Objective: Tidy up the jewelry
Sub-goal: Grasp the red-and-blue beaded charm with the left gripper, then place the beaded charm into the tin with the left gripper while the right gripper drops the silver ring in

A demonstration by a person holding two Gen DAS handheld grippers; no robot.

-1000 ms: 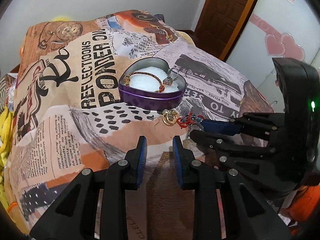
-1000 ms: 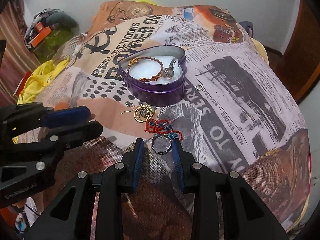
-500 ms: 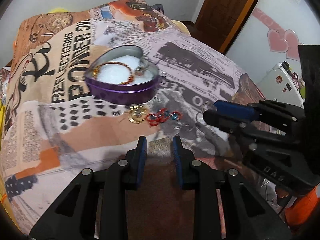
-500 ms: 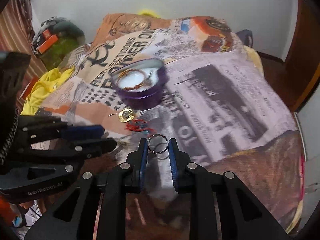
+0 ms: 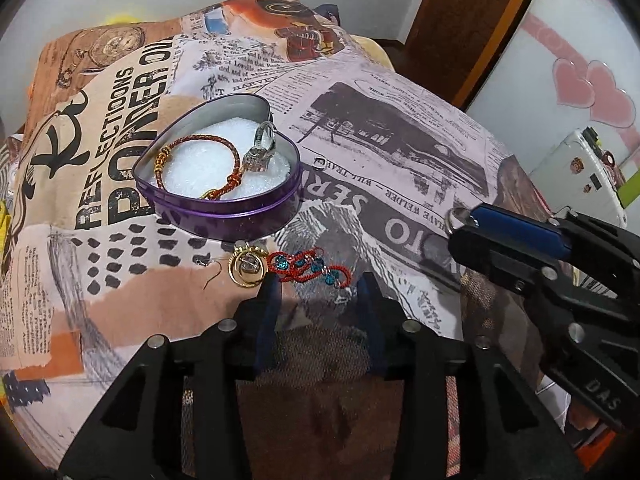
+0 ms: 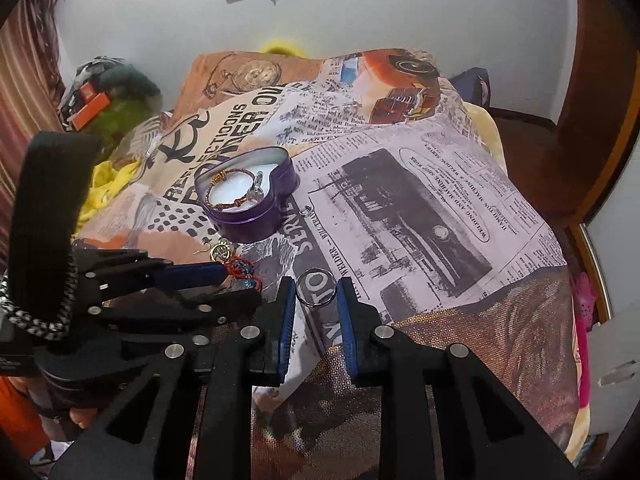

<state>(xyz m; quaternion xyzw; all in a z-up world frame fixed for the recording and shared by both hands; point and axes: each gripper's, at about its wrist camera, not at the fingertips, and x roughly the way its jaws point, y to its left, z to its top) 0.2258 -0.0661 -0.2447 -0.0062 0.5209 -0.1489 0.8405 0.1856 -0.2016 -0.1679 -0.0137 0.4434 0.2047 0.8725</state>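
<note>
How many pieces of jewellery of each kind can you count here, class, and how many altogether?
Bracelets: 2 (braided bracelet in the tin, red beaded bracelet on the cloth)
Rings: 3 (stone ring in the tin, small ring on the cloth, silver ring in the right gripper)
Earrings: 1 (gold earring)
Total: 6

Soft, even indoor light fills both views, with no hard glare. The printed bedspread is sharp in its middle, its lettering readable. Fisheye bending curves the bedspread's edges and the wall lines, and black vignette fills the corners. The left gripper looks motion-blurred at its fingertips, casting faint shadow beneath.
</note>
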